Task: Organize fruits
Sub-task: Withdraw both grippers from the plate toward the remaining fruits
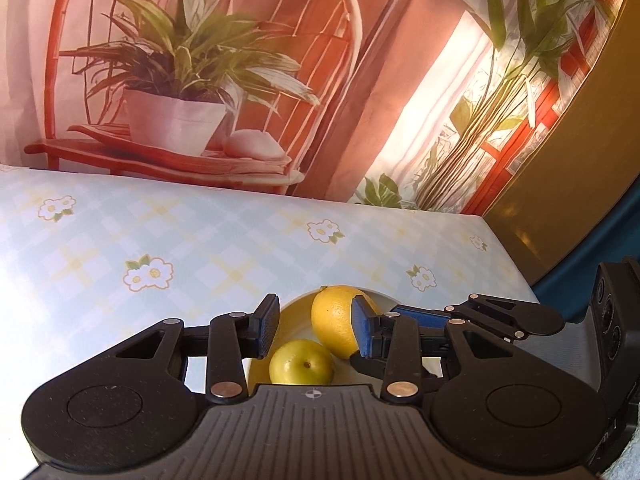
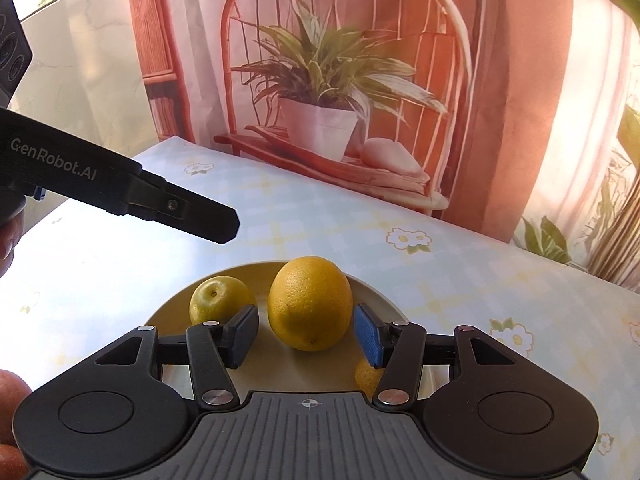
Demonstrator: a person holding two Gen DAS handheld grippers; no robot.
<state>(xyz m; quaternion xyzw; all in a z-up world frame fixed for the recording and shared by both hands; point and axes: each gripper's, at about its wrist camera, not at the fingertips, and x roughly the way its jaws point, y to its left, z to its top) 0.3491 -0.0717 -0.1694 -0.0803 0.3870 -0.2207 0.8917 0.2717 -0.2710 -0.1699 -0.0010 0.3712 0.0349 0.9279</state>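
Note:
A pale plate [image 2: 372,292] on the flowered tablecloth holds a big orange-yellow citrus [image 2: 310,303] and a small yellow-green apple-like fruit [image 2: 218,298]. A further yellow fruit [image 2: 368,376] peeks out under my right finger. My right gripper [image 2: 308,336] is open, its pads on either side of the citrus, apart from it. In the left wrist view my left gripper [image 1: 314,328] is open above the plate [image 1: 294,312], with the citrus [image 1: 332,326] and the small fruit [image 1: 302,362] between its fingers. The right gripper's fingers reach in there from the right.
The left gripper's black body [image 2: 120,188] crosses the right wrist view at upper left. A red fruit [image 2: 10,396] shows at that view's lower left edge. A printed backdrop with a potted plant [image 2: 320,92] stands behind the table. The table's right edge [image 1: 508,256] is close by.

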